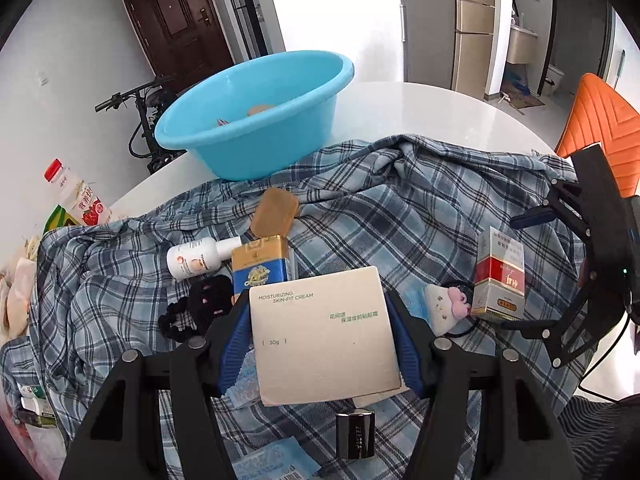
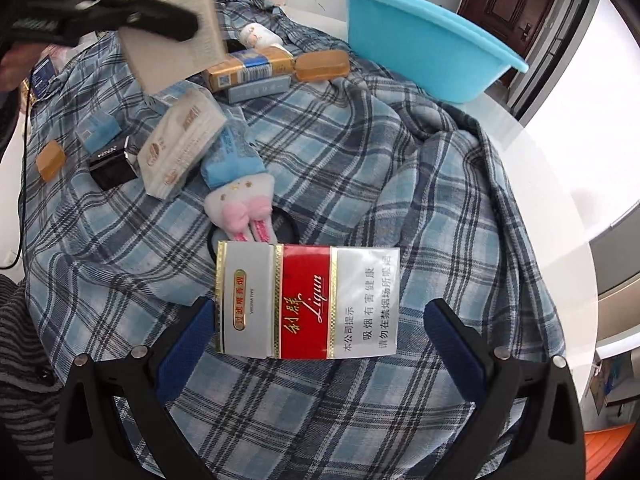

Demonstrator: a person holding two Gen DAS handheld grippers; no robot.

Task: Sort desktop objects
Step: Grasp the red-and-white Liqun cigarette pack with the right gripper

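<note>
My left gripper [image 1: 320, 312] is shut on a beige moisturizing cream box [image 1: 324, 336], held above the plaid cloth [image 1: 400, 208]. The right wrist view shows that box [image 2: 172, 40] lifted at the upper left. A red, white and silver cigarette pack [image 2: 308, 300] lies on the cloth between the fingers of my right gripper [image 2: 320, 308], which is open. Its right pad [image 2: 452, 344] stands clear of the pack, while the left pad is close to the pack's edge. A light blue basin [image 1: 256, 116] sits at the back of the white table with a few small things inside.
On the cloth lie a brown soap bar [image 1: 276, 212], a gold and blue pack [image 1: 262, 264], a white bottle [image 1: 196, 258], a black scrunchie [image 1: 196, 308], a plush toy [image 2: 240, 200], a tissue pack [image 2: 180, 148] and a black case [image 1: 355, 434]. An orange chair [image 1: 600, 128] stands at the right.
</note>
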